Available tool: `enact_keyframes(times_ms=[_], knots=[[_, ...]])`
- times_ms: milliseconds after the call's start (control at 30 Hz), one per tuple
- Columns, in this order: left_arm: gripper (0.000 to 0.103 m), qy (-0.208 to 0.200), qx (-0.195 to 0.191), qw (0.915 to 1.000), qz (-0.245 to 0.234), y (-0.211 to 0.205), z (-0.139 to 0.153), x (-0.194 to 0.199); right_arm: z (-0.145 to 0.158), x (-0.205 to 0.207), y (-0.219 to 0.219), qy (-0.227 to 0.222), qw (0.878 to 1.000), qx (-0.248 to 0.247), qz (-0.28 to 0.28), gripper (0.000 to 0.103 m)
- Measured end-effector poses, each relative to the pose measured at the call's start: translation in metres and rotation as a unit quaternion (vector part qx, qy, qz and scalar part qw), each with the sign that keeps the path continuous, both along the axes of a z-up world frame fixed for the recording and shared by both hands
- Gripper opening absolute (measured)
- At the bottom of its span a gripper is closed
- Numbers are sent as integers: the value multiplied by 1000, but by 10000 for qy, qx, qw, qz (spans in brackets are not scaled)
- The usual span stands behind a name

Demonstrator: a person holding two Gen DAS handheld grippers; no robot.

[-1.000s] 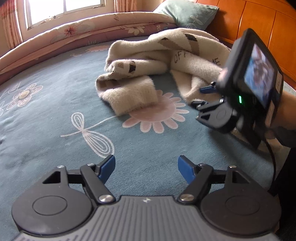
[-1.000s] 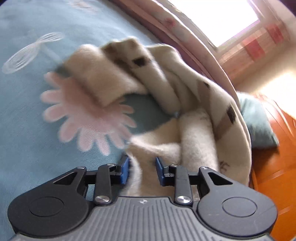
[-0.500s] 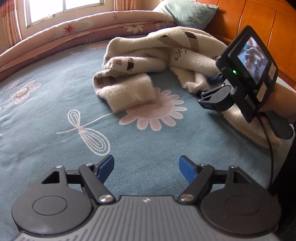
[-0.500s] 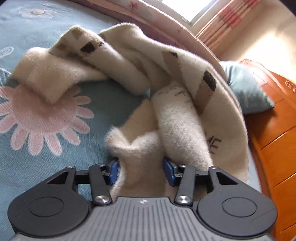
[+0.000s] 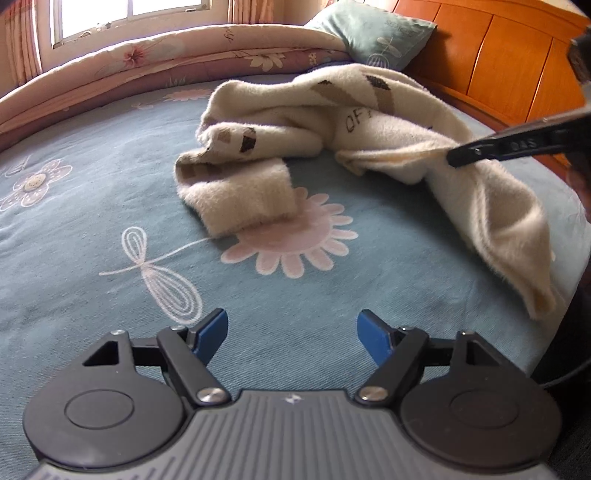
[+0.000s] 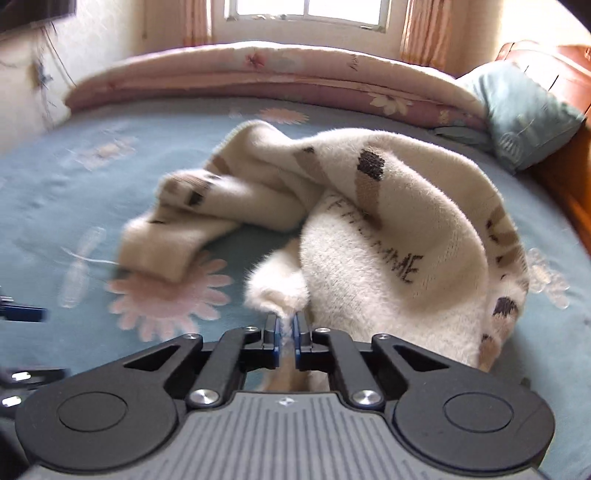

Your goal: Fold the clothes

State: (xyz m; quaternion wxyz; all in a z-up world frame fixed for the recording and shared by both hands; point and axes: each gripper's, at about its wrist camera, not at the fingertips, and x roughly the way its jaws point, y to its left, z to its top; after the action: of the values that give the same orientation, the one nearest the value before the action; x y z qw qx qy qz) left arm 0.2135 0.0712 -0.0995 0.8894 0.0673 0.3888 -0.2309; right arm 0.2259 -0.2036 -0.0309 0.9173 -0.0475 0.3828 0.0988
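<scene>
A cream fuzzy sweater (image 5: 369, 122) with brown patches and dark lettering lies crumpled on a blue flowered bedspread (image 5: 92, 229). One sleeve (image 5: 240, 195) stretches toward the pink flower print. My right gripper (image 6: 286, 326) is shut on a fold of the sweater's edge (image 6: 280, 295) and holds it lifted off the bed. In the left wrist view its black fingers (image 5: 480, 149) pinch the cloth at the right. My left gripper (image 5: 291, 334) hovers open over bare bedspread in front of the sweater, with nothing between its blue pads.
A rolled pink floral quilt (image 5: 166, 62) runs along the far side under a window (image 6: 306, 9). A teal pillow (image 5: 373, 31) leans on the orange wooden headboard (image 5: 498, 62). The bed's edge drops off at the right (image 5: 576, 266).
The right gripper closed on the sweater's edge, rolled, and lifted it up and to the right, pulling the cloth taut. The left gripper stayed where it was, open.
</scene>
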Motion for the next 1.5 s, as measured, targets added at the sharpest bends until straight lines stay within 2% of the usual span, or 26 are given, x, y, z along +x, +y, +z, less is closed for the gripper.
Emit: enact_keyframes(times_ms=[33, 100, 200, 300, 367, 533, 600, 667, 767, 867, 1067, 1133, 1267, 1300, 1500], knots=[[78, 37, -65, 10000, 8, -2, 1, 1, 4, -5, -1, 1, 9999, 79, 74, 2], [78, 130, -238, 9996, 37, -5, 4, 4, 10, -14, 0, 0, 9998, 28, 206, 2], [78, 284, -611, 9977, 97, -8, 8, 10, 9, -27, 6, -149, 9989, -363, 255, 2], [78, 425, -994, 9940, 167, -12, 13, 20, 5, -37, 5, -130, 9990, -346, 257, 3], [77, 530, -1163, 9915, 223, -17, 15, 29, 3, -45, 5, -161, 9988, -376, 275, 13], [77, 708, -1565, 9850, 180, -32, 17, 53, 0, -59, 2, -237, 9984, -370, 369, 20], [76, 587, -1547, 9861, 124, -41, 19, 63, 0, -61, -1, -314, 9979, -475, 310, 24], [74, 482, -1534, 9869, 85, -48, 20, 76, -1, -60, -6, -336, 9980, -481, 233, 33], [70, 473, -1655, 9849, 156, -55, 16, 102, -3, -57, -15, -287, 9989, -359, 133, 34], [70, 620, -1920, 9790, 281, -59, 6, 130, -9, -53, -20, -247, 9993, -289, 46, 36], [70, 1131, -2492, 9614, 265, -83, -23, 164, -21, -44, -27, -202, 9989, -414, -30, 40], [69, 1154, -2367, 9643, 282, -95, -32, 171, -25, -41, -30, -184, 9987, -469, -61, 40], [56, 1010, -1851, 9775, 28, -121, -43, 184, -28, -38, -40, -140, 9993, -320, -100, 47], [56, 996, -1769, 9792, -62, -126, -45, 187, -29, -38, -42, -135, 9994, -287, -102, 47], [55, 992, -1786, 9780, -410, -150, -49, 203, -32, -36, -47, -122, 9997, -185, -74, 49]])
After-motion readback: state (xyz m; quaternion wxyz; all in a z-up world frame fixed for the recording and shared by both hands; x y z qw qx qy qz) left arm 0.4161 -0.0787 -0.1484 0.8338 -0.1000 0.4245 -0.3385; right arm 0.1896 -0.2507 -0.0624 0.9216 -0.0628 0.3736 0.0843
